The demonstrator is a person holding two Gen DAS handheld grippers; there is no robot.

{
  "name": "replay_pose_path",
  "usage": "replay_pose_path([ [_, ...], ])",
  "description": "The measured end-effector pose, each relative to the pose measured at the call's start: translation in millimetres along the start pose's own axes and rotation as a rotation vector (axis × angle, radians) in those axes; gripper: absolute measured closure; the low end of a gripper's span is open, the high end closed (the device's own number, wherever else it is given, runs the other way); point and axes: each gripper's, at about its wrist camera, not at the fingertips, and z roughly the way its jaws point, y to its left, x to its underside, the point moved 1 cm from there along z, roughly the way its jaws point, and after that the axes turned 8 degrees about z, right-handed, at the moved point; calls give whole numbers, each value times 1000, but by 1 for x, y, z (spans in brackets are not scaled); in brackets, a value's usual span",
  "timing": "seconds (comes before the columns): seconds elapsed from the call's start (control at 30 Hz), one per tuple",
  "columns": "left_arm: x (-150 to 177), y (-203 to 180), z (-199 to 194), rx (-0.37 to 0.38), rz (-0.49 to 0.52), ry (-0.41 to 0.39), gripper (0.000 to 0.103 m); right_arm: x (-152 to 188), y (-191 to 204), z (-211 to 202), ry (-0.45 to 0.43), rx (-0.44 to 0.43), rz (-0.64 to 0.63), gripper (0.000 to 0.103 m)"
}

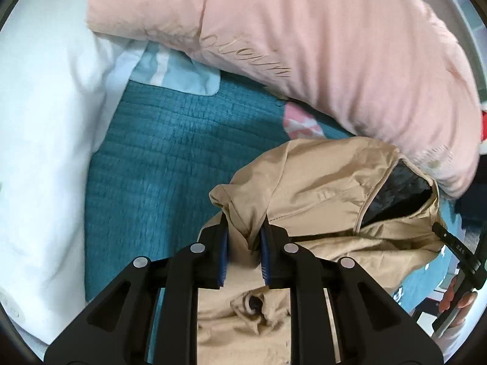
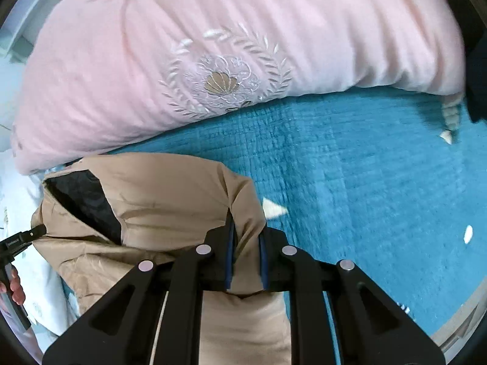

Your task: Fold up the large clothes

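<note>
A tan jacket (image 1: 322,188) with a dark quilted lining lies bunched on a teal bedspread (image 1: 170,164). My left gripper (image 1: 243,225) is shut on a fold of the jacket's left edge, the cloth pinched between its blue pads. In the right wrist view the same tan jacket (image 2: 158,194) shows its dark lining at the left. My right gripper (image 2: 246,222) is shut on a fold of the jacket's right edge. Each gripper's tip shows at the side of the other's view, with a hand on it.
A big pink quilt (image 1: 319,39) lies across the far side of the bed, with a shell embroidery (image 2: 222,83) in the right wrist view. White bedding (image 1: 39,140) is piled at the left. The teal bedspread (image 2: 365,164) stretches to the right of the jacket.
</note>
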Motion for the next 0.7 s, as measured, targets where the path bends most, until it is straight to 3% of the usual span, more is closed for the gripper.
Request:
replay_pose_path([
  [0.17, 37, -9, -38, 12, 31, -47, 87, 41, 0, -50, -54, -19, -20, 91],
  [0.4, 119, -8, -76, 15, 72, -74, 86, 110, -12, -101, -110, -34, -58, 91],
  [0.7, 243, 7, -79, 44, 105, -33, 85, 227, -42, -108, -66, -32, -112, 90],
])
